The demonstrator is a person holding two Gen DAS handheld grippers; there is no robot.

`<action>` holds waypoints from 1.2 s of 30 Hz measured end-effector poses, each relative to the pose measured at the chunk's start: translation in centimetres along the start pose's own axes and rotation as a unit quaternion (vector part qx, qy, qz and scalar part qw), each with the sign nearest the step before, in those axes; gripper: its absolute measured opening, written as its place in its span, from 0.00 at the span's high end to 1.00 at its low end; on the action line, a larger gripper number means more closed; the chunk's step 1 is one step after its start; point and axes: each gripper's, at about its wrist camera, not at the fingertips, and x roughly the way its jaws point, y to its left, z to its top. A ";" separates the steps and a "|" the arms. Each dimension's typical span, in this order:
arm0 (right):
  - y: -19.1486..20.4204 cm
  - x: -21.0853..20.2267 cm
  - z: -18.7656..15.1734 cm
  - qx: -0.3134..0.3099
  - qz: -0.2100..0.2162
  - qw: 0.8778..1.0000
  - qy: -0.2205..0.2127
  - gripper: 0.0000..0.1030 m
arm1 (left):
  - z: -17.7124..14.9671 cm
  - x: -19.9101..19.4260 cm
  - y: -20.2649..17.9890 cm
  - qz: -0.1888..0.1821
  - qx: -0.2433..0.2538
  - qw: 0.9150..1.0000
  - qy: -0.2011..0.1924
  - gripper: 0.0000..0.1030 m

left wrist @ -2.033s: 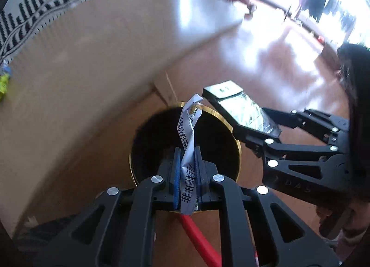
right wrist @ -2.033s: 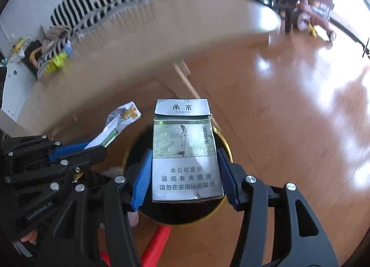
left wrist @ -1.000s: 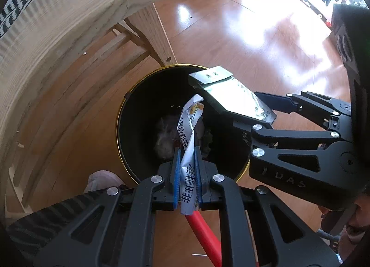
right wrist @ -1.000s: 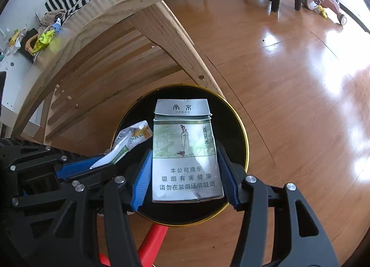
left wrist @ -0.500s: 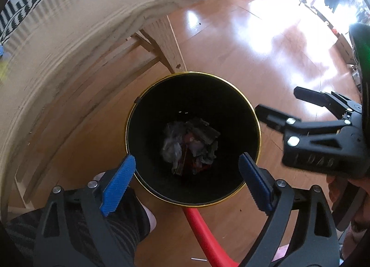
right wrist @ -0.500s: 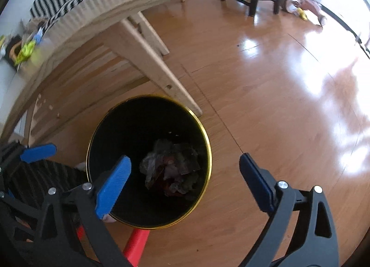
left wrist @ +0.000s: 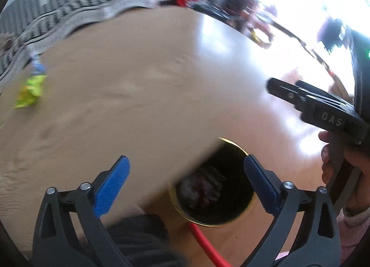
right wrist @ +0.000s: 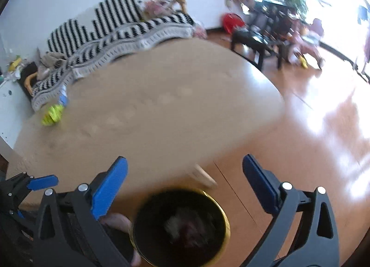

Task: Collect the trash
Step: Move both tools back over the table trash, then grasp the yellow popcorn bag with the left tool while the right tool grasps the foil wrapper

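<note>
A black bin with a gold rim (left wrist: 234, 144) (right wrist: 217, 202) stands on the wooden floor beside the table, with crumpled trash (left wrist: 200, 188) (right wrist: 182, 223) at its bottom. My left gripper (left wrist: 186, 158) hangs high above the bin's left side; its jaws are opening wide and nothing is between them. My right gripper (right wrist: 184, 158) is above the bin too, its jaws also opening and empty. On the far left of the wooden table (left wrist: 138, 82) (right wrist: 161, 105) lies a yellow wrapper (left wrist: 30, 92) (right wrist: 52, 113) beside a small blue item (right wrist: 63, 98). Both views are motion-blurred.
A striped black-and-white cloth (right wrist: 104, 26) lies behind the table. A dark low table (right wrist: 254, 38) and toys stand at the back right. A red rod (left wrist: 208, 243) lies by the bin. A person's hand (left wrist: 346, 163) holds the right gripper's handle; a foot (right wrist: 115, 220) is beside the bin.
Both grippers let go of the wrapper and the cigarette pack over the bin, opened wide, then rose from below the table edge to above the tabletop.
</note>
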 end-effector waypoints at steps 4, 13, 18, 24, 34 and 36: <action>6.9 3.5 3.5 -0.056 0.028 0.998 0.023 0.07 | 1.2 -1.4 10.1 0.063 -0.073 0.995 0.001 0.06; 20.2 10.0 9.5 -0.098 0.090 0.991 0.034 0.07 | 4.6 -0.9 24.3 0.120 -0.177 0.977 0.011 0.06; 23.6 12.9 10.9 -0.109 0.097 0.988 0.046 0.07 | 6.7 2.5 26.6 0.110 -0.189 0.976 0.019 0.06; 23.4 17.6 10.8 -0.087 0.087 0.989 0.078 0.07 | 9.0 5.2 28.6 0.112 -0.171 0.979 0.012 0.07; 25.9 21.7 11.0 -0.083 0.111 0.986 0.093 0.07 | 8.6 5.9 32.2 0.142 -0.168 0.975 0.006 0.46; 27.4 22.5 11.0 -0.092 0.120 0.984 0.097 0.07 | 8.4 5.7 33.3 0.148 -0.170 0.974 0.007 0.47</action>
